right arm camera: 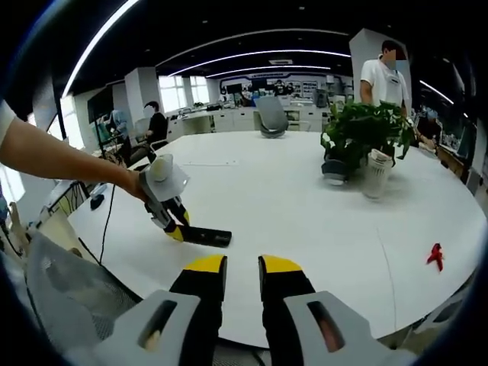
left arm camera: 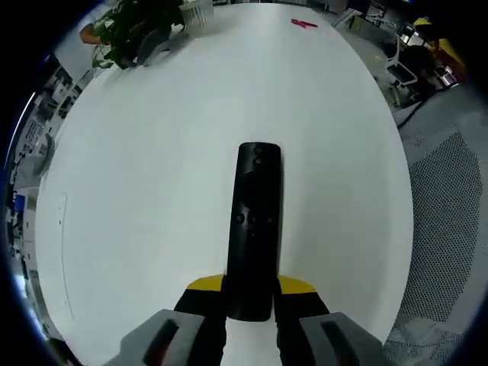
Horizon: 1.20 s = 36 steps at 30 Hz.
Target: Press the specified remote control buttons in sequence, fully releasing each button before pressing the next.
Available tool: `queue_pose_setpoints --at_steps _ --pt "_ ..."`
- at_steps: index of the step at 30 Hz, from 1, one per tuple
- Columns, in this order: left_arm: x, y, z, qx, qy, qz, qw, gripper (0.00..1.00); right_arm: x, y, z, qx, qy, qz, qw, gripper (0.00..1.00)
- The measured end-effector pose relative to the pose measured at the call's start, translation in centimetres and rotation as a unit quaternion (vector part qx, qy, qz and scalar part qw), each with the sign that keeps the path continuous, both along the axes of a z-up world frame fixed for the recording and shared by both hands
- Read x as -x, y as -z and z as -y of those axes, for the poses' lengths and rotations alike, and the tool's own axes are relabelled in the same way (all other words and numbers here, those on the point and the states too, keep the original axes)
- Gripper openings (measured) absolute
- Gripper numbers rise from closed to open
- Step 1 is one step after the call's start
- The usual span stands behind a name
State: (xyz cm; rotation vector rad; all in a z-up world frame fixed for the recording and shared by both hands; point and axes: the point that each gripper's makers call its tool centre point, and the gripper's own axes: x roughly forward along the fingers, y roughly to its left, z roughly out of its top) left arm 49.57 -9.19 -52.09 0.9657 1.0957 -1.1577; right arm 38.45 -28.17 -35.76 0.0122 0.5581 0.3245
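A long black remote control [left arm camera: 255, 229] juts forward over the round white table [left arm camera: 152, 191], its near end clamped between my left gripper's [left arm camera: 250, 293] yellow-tipped jaws. In the right gripper view the same left gripper [right arm camera: 177, 227] is held by a person's hand at the table's left edge, with the remote [right arm camera: 207, 237] lying low over the tabletop. My right gripper [right arm camera: 242, 268] hovers at the near edge of the table, well short of the remote. Its jaws stand a narrow gap apart with nothing between them.
A potted plant [right arm camera: 358, 141] and a white cup [right arm camera: 376, 181] stand at the table's far right. A small red object [right arm camera: 436, 255] lies near the right edge. A mesh chair [left arm camera: 450, 213] sits beside the table. People and desks fill the office behind.
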Motion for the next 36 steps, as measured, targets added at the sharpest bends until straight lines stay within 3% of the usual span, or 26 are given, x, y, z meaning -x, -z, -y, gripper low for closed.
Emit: queue_pose_setpoints --at_steps 36 --pt "8.2 0.0 0.0 0.025 0.019 0.003 0.9995 0.23 0.4 0.2 -1.1 0.005 -0.031 -0.004 0.9995 0.18"
